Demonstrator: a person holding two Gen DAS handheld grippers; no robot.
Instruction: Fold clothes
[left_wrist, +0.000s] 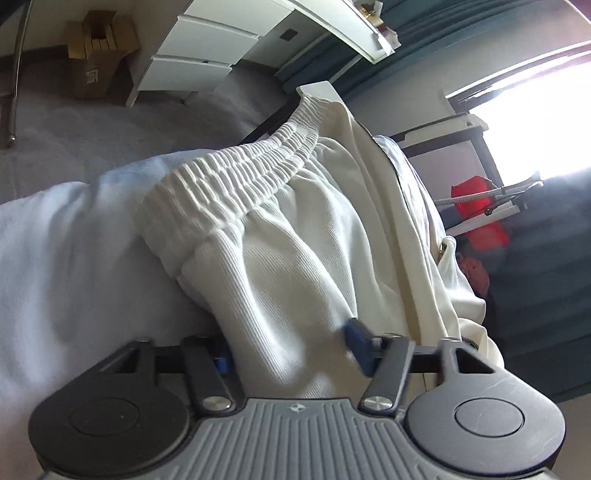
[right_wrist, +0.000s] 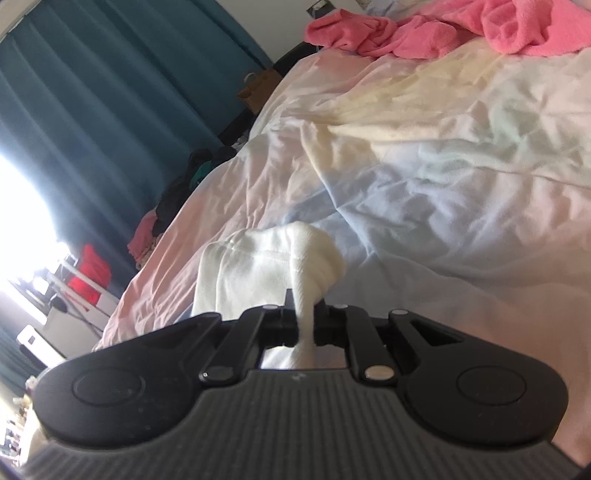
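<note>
Hanging unfolded over the bed (right_wrist: 443, 184), the white shorts (left_wrist: 288, 229) sit pinched in the right tongs (right_wrist: 304, 317), left tongs (left_wrist: 286, 347) apart around the cloth.

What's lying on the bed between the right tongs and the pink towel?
Only bare rumpled sheet lies between the right tongs and pink towel, right wrist view.

The shorts (left_wrist: 295, 229) hang between the left hand-held gripper's (left_wrist: 288, 350) fingers, waistband (left_wrist: 236, 177) away from it, over the bed (left_wrist: 55, 258). Beyond the bed stand drawers (left_wrist: 199, 48), a box (left_wrist: 96, 48) to their left on the floor. A fold of the shorts (right_wrist: 280, 266) sits pinched in the right hand-held gripper (right_wrist: 304, 325) above the bed (right_wrist: 461, 184); a towel (right_wrist: 443, 29) lies at the bed's far end, curtains (right_wrist: 92, 110) to the left.
</note>
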